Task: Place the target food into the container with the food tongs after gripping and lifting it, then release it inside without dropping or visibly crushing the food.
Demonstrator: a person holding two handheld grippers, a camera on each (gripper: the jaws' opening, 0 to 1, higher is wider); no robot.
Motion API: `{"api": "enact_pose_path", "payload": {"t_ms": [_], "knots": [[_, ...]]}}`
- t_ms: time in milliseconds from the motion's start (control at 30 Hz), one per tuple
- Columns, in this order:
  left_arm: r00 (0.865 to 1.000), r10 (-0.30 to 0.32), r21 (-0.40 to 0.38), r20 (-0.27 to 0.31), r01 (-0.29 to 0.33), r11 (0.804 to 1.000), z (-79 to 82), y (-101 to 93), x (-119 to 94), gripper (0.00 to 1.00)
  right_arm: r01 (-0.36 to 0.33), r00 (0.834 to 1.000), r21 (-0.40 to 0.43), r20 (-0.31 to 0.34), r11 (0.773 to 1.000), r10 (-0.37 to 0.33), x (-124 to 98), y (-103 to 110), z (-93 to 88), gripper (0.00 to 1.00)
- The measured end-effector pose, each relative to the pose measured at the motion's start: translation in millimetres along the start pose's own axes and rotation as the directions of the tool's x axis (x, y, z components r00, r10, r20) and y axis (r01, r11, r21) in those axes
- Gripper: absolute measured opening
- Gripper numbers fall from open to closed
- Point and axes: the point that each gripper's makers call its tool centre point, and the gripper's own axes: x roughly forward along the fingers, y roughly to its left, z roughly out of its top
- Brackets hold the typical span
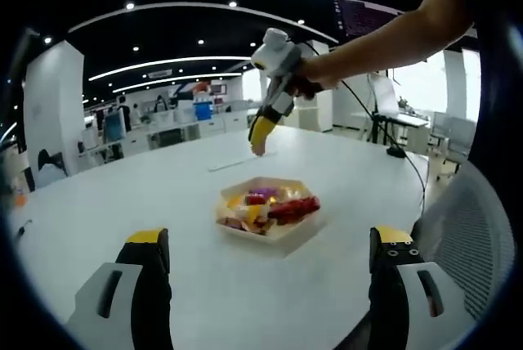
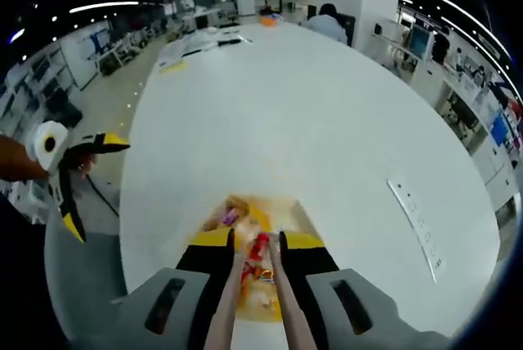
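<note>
— Where is the food (image 2: 260, 253) held?
— Above the container (image 1: 282, 234) on the surface (image 2: 327, 121), clamped by the right tongs (image 2: 255, 245), long axis along them. The left tongs (image 1: 270, 245) are spread apart.

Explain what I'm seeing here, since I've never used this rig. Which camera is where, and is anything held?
There is no robot arm. A person holds a two-jaw gripper in each hand, and each carries a fisheye camera looking along its jaws. In the left gripper view, the left gripper is open and empty, facing a food container on a white table. In the right gripper view, the right gripper is shut on tongs, whose tips seem to pinch a red piece over the container. A white strip also lies on the table.
</note>
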Motion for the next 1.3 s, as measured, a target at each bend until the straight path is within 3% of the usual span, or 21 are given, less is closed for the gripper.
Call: {"api": "enact_pose_path", "payload": {"t_ms": [533, 767, 1067, 1300], "knots": [[1.0, -0.006, -0.01, -0.001, 0.006, 1.0, -0.7, -1.1, 0, 0.99, 0.019, 0.999, 0.003, 0.028, 1.0, -0.019, -14, -2, -4.7, 0.21], [1.0, -0.008, -0.042, 0.016, 0.009, 0.999, 1.4, -0.7, 1, 0.99, 0.028, 0.996, 0.001, 0.079, 1.0, -0.028, -33, 3, -5.2, 0.2], [0.999, -0.034, -0.031, -0.025, 0.033, 0.999, -6.1, -6.0, 5, 0.99, 0.043, 0.973, -0.005, 0.229, 0.999, -0.041, -61, 20, 0.5, 0.2], [0.993, -0.092, 0.006, -0.073, 0.093, 0.996, -10.8, -21.5, 9, 0.99, 0.029, 0.946, -0.027, 0.323, 0.999, -0.018, -81, 49, -0.4, 0.21]]}}
